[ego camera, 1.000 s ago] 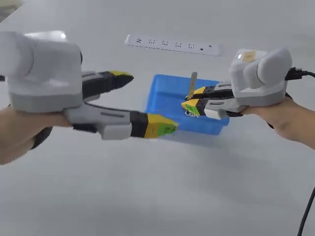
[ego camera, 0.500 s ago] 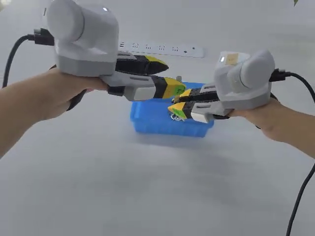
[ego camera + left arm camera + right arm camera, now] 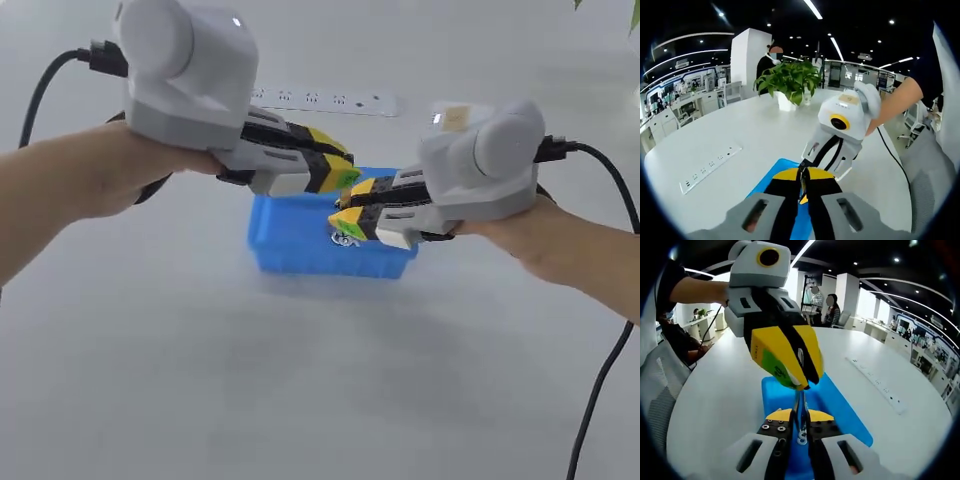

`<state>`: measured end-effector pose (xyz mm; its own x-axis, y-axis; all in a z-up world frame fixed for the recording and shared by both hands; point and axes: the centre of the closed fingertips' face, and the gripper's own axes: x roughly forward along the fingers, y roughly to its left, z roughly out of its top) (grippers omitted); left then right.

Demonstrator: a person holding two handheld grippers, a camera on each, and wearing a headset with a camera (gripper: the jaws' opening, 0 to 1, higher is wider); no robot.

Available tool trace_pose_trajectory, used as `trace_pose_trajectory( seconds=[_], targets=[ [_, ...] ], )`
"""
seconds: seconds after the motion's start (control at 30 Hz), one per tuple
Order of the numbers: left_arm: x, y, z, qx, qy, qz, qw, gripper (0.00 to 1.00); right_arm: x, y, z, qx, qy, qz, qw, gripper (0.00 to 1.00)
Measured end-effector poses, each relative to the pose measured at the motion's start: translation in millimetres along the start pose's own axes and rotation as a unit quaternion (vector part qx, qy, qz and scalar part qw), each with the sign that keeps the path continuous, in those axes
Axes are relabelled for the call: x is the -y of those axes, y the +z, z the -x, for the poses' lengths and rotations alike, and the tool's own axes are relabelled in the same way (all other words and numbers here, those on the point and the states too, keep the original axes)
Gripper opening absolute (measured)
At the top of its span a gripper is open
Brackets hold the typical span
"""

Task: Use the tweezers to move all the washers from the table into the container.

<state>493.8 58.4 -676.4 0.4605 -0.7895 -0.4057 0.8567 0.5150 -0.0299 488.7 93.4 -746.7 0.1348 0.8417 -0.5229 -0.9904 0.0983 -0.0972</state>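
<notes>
Closest in, the right tongs (image 3: 345, 218) are clamped on the thin metal tweezers (image 3: 799, 412), which stand up between the jaws, with a small silvery bit (image 3: 345, 238) just under the tips, too tiny to name. The left tongs (image 3: 345, 175) sit just above with jaws pressed together, tips meeting the tweezers' upper end, though I cannot tell if they grip it. Both hover over the blue container (image 3: 290, 245) on the white table (image 3: 200, 380), a power strip (image 3: 320, 99) beyond.
</notes>
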Motion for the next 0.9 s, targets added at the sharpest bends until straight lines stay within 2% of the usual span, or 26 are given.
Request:
trace_pose_trajectory(
  seconds=[0.03,0.07,0.13,0.37,0.47,0.57,0.77,0.9],
  targets=[
    [4.2,-0.9,-0.6,-0.004,-0.012,-0.004,0.9999,0.07,-0.9,-0.8,-0.3,-0.003,0.001,0.005,1.0000,0.11],
    [6.1,-2.9,-0.7,-0.014,-0.016,-0.023,0.9995,0.07,-1.6,-1.6,-0.5,-0.006,0.002,0.009,0.9999,0.11],
    [8.0,-4.5,-0.8,-0.019,-0.019,-0.034,0.9991,0.06,-3.4,-2.7,-1.0,-0.008,0.003,0.014,0.9999,0.11],
    [7.9,-5.0,0.7,-0.019,-0.017,-0.059,0.9979,0.05,-1.5,-3.5,-1.5,-0.011,-0.010,0.024,0.9996,0.13],
    [9.9,-0.6,1.8,-0.016,-0.018,-0.078,0.9966,0.05,-1.9,-5.6,-1.3,-0.018,-0.008,0.026,0.9995,0.13],
    [11.0,2.9,3.9,-0.016,-0.022,-0.102,0.9944,0.05,-2.0,-3.4,0.6,-0.014,-0.005,0.026,0.9995,0.13],
    [17.0,7.3,12.4,-0.011,-0.035,-0.121,0.9920,0.05,-7.1,3.6,8.7,-0.012,0.014,0.040,0.9990,0.13],
    [23.8,14.3,21.9,-0.002,-0.043,-0.131,0.9905,0.05,-11.6,12.0,16.2,-0.003,0.024,0.043,0.9988,0.13]
  ],
)
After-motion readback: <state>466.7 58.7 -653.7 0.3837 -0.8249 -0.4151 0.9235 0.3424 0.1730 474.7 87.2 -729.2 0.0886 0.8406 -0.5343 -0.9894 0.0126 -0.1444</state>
